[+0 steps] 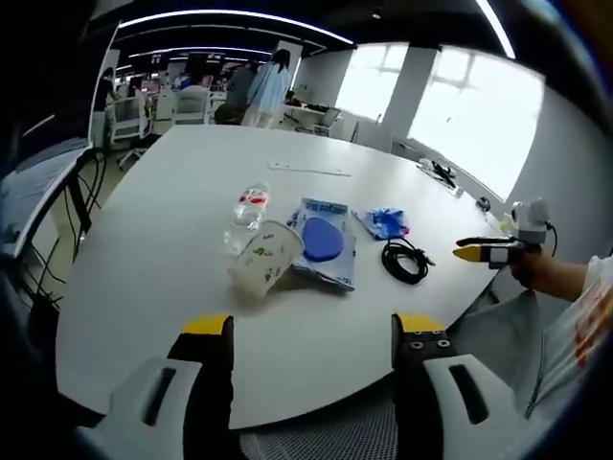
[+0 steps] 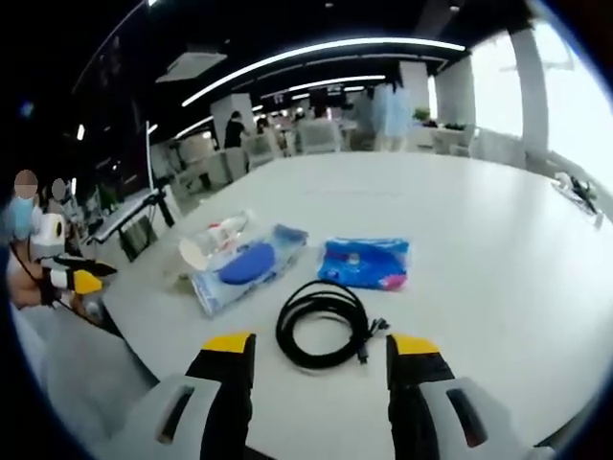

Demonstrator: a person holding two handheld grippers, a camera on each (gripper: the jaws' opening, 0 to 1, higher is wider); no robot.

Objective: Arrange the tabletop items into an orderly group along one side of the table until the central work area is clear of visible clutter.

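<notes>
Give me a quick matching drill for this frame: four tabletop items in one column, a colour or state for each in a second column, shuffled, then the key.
Items
1. cable
2. water bottle
3. paper cup
4. small blue packet

States
A. clear plastic, lying on its side
B. black, wound in a coil
C. flat on the table, beside the coil
D. white with green print, tipped over

Pairs: 1-B, 2-A, 3-D, 4-C

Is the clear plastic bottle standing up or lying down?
Lying down: the clear plastic water bottle rests on its side on the white table, beside the tipped cup.
</notes>
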